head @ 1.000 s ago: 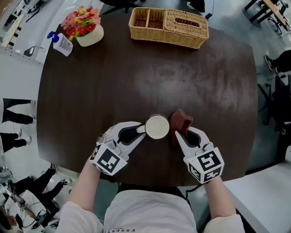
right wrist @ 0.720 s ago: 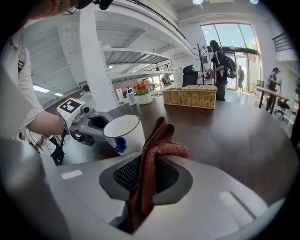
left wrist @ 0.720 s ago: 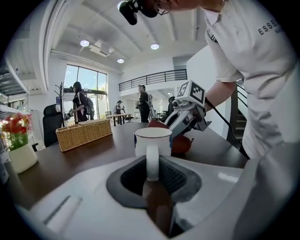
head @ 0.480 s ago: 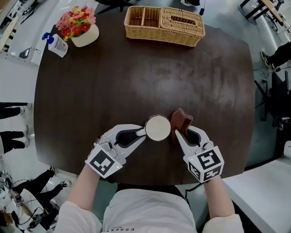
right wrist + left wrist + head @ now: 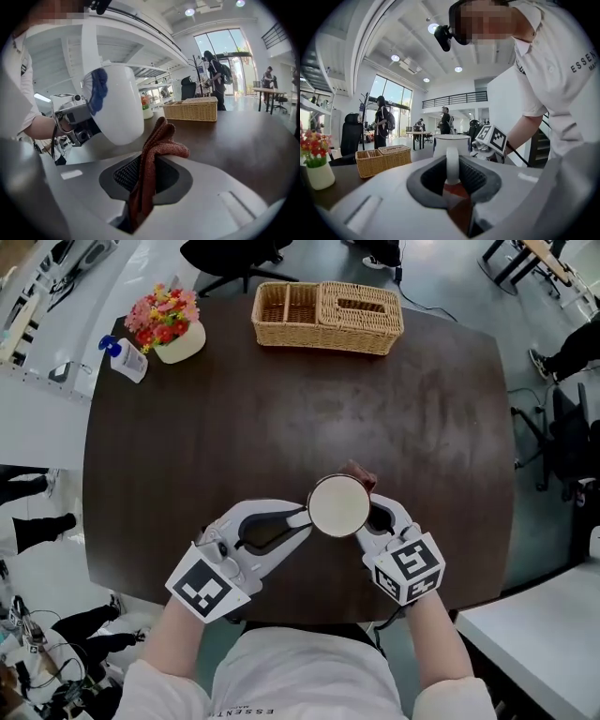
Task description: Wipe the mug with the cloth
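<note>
Head view: cloth [image 5: 359,471] is mostly hidden behind the mug [image 5: 339,505]; only a reddish-brown edge shows past the rim. Mug handle and base can't be seen from above, so contact with the table [image 5: 187,456] can't be judged there. Hands are covered by the gripper bodies and marker cubes; only the left forearm [image 5: 183,643] and right forearm [image 5: 436,643] show, coming in from the bottom edge and angled inward toward the mug.

Left gripper [image 5: 302,517]: its own view shows the 2 jaws clamped narrow on the white mug handle, with the mug body upright just past the tips.

Right gripper [image 5: 368,518]: jaws pinch the cloth, and a folded bunch sticks up out of the gap. In its view the mug sits up-left of the cloth, very near it; can't tell if they touch. A blue mark on the mug is too blurred to read.

Mug is at the near table edge, between the 2 grippers. Basket [image 5: 326,315] and flower pot [image 5: 169,320] are well apart from it, on the far side.
</note>
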`<state>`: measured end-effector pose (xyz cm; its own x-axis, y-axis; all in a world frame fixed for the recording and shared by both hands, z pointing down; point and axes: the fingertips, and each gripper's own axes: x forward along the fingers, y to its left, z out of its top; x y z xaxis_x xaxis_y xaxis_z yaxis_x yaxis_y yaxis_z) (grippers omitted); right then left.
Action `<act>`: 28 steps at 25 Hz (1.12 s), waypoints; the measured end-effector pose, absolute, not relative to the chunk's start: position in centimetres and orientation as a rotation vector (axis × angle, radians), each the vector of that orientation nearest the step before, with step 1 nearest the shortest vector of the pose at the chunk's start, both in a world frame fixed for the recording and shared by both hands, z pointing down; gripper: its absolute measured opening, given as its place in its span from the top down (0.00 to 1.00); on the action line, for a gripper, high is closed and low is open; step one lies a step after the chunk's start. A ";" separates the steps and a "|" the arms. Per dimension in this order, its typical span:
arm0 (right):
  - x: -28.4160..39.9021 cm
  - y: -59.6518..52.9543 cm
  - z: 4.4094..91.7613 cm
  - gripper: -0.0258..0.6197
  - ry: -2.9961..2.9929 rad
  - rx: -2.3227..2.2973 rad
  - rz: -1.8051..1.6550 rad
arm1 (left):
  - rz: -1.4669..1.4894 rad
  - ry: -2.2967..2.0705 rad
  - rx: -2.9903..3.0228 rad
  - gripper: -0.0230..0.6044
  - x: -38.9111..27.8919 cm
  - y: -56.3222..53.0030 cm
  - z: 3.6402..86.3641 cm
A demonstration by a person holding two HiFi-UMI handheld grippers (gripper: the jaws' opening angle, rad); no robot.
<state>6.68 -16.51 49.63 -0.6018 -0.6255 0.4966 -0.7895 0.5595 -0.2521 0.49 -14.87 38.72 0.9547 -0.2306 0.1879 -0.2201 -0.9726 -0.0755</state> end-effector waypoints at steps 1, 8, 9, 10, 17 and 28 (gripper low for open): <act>6.0 -16.5 49.1 0.83 -2.492 1.139 0.631 | -0.295 0.346 -3.050 0.86 0.7 -14.8 38.4; 4.7 -15.6 46.6 0.83 -2.669 1.069 0.592 | -0.301 0.318 -3.047 0.86 1.5 -14.7 37.6; 4.4 -15.3 46.6 0.83 -2.681 1.047 0.588 | -0.298 0.322 -3.057 0.86 1.5 -14.7 37.7; 4.1 -15.0 46.7 0.83 -2.690 1.024 0.582 | -0.293 0.337 -3.080 0.86 1.4 -14.7 37.9; 3.4 -13.0 46.6 0.83 -2.744 0.875 0.617 | -0.285 0.385 -3.167 0.86 1.6 -14.6 38.3; 9.2 -13.1 47.7 0.83 -2.641 1.067 0.721 | -0.320 0.371 -3.060 0.86 1.6 -14.4 39.5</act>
